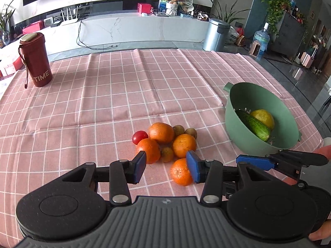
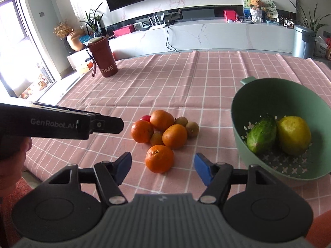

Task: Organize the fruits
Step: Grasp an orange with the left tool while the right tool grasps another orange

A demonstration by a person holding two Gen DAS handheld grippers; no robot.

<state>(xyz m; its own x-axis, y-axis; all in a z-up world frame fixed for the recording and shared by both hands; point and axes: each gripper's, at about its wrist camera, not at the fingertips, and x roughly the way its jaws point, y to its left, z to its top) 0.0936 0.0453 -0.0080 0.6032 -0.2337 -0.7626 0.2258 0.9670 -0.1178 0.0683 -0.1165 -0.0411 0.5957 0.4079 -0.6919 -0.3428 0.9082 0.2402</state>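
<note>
The tabletop (image 1: 103, 95) wears a pink cloth crossed by thin white lines in a square grid. On it lie bright orange mandarins (image 2: 159, 158), dull brown-green kiwis (image 2: 192, 129) and one glossy red tomato (image 1: 140, 136). The colander (image 2: 269, 95) is matte sage green, its floor pierced with pale cross-shaped holes; inside lie a dark green speckled cucumber (image 2: 261, 137) and a yellow lemon (image 2: 293, 135). A dark red tumbler (image 1: 37, 62) carries the word TIME in pale letters and a cream lid. The left tool (image 1: 167, 166) and the right tool (image 2: 163, 168) are black with blue pads.
</note>
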